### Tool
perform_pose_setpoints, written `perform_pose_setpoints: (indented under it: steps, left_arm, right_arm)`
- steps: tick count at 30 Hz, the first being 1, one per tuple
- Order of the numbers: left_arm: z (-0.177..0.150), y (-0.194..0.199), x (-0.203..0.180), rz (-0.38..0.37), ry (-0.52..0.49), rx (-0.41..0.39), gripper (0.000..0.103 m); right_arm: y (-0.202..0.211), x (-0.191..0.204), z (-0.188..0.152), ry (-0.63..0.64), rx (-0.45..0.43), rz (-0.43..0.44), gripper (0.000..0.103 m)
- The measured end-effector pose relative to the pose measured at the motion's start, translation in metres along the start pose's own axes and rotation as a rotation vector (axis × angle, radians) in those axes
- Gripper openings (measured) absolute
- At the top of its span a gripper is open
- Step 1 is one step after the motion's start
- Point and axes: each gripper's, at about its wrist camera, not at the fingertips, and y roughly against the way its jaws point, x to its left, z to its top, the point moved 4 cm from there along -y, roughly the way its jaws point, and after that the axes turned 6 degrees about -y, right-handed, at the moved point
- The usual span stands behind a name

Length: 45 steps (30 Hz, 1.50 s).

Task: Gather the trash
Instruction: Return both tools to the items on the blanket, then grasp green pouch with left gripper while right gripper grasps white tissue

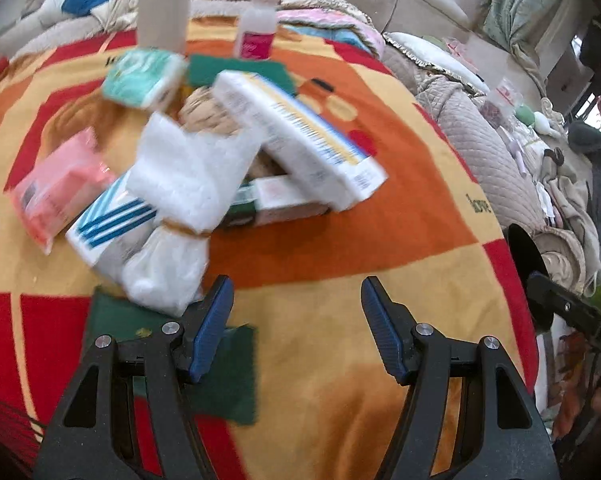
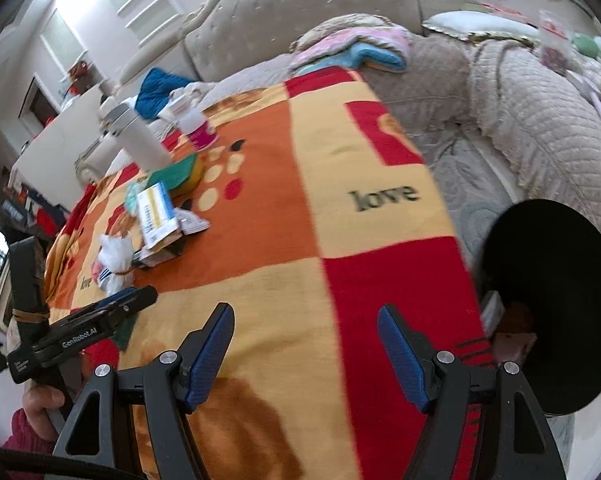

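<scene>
Left gripper (image 1: 298,304): jaws apart, nothing between the pads, hanging over bare blanket (image 1: 340,248). Right gripper (image 2: 306,330): also spread and empty, over the red/yellow squares of the same blanket.

Trash pile sits at 10–11 o'clock from the left gripper, close: a knotted white bag (image 1: 166,268) nearest, almost touching the left finger's tip; a striped box (image 1: 108,224) under it; a white wad (image 1: 192,176) on top; a pink packet (image 1: 56,196) at 9–10 o'clock; a long white box (image 1: 296,140) leaning across a small carton (image 1: 276,204) at 12 o'clock; a teal packet (image 1: 144,78) farther back. From the right wrist view the pile is well off at 10 o'clock. Black bin (image 2: 556,308) sits at 3 o'clock of the right gripper, off the blanket's edge.

Risks, judged:
- Pile is stacked loose; the long box only leans, so grabbing a lower item would likely topple it.
- White bag is soft, and pads may pinch blanket fabric along with it.
- Both frames are blurred, so aiming now is unreliable.
- Bottle (image 1: 258,20) and tall white cylinder (image 1: 164,4) stand upright behind the pile at 12 o'clock; overreach could knock them over.
- Grippers are near each other, so a clash is possible if both go for the pile.
</scene>
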Motion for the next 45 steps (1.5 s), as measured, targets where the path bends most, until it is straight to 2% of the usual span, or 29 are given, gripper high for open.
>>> perform_pose_setpoints:
  steps: [8,13,19,22,27,32,34,36,39,40,41,45]
  left_arm:
    - [-0.035,0.035,0.035,-0.014,-0.008,0.051,0.065]
    - [-0.053,0.067,0.06,-0.008,0.034,0.037,0.065]
    - [-0.063,0.101,0.076,0.044,0.038,-0.01,0.065]
    - [-0.064,0.111,0.081,0.101,0.007,-0.037,0.065]
    - [-0.066,0.101,0.098,0.208,-0.029,-0.008,0.065]
    - [-0.07,0.075,0.105,0.203,-0.012,0.044,0.065]
    - [-0.07,0.069,0.106,0.219,-0.013,0.047,0.065]
    - [-0.069,0.067,0.107,0.233,-0.014,0.031,0.065]
    - [-0.067,0.068,0.108,0.226,0.012,0.016,0.062]
    - [-0.066,0.068,0.108,0.23,0.014,0.012,0.046]
    - [-0.066,0.069,0.108,0.251,0.01,0.011,0.038]
    - [-0.064,0.072,0.107,0.228,0.033,0.012,0.037]
  right_arm:
    - [-0.017,0.046,-0.008,0.07,0.045,0.057,0.076]
    - [-0.034,0.084,-0.019,0.133,0.095,0.11,0.076]
    - [-0.053,0.132,-0.034,0.217,0.147,0.19,0.076]
    - [-0.062,0.156,-0.038,0.294,0.156,0.206,0.076]
    - [-0.084,0.192,-0.039,0.444,0.171,0.188,0.077]
    - [-0.113,0.206,-0.043,0.522,0.221,0.152,0.077]
    - [-0.117,0.207,-0.045,0.539,0.205,0.155,0.074]
    - [-0.121,0.207,-0.047,0.541,0.199,0.166,0.046]
    - [-0.123,0.207,-0.051,0.529,0.206,0.193,0.035]
    - [-0.121,0.207,-0.052,0.534,0.196,0.196,0.035]
    - [-0.119,0.207,-0.052,0.533,0.191,0.2,0.033]
    - [-0.1,0.2,-0.048,0.486,0.153,0.226,0.033]
